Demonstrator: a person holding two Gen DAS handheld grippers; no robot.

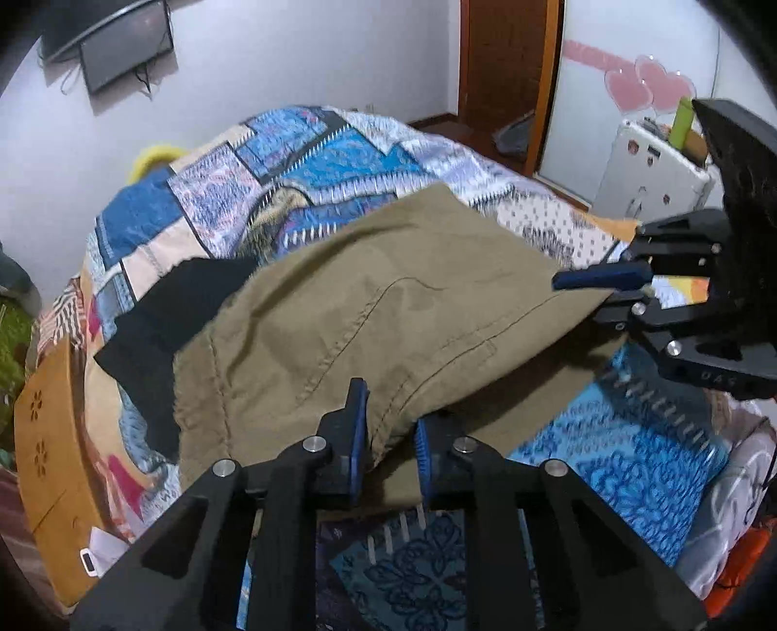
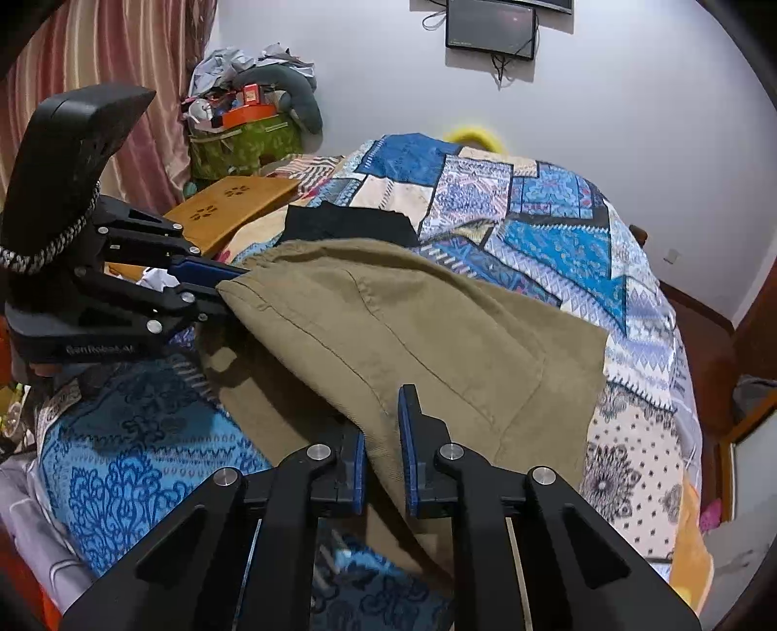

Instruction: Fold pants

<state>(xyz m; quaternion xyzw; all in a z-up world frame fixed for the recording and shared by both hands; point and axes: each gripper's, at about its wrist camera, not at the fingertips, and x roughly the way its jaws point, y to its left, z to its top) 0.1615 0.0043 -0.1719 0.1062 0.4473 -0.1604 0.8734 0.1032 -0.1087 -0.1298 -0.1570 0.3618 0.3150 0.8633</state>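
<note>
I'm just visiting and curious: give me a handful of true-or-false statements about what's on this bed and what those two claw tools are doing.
1. The pants are khaki. True.
2. Both claws grip the pants. True: the left gripper and the right gripper each pinch a near corner of the fabric.
3. The pants lie on a plain white sheet. False: they lie on a blue patchwork bedspread.
4. A black garment lies beside the pants. True: it shows from under their far edge.
5. The screen stands on the bed. False: it is mounted on the wall.
</note>
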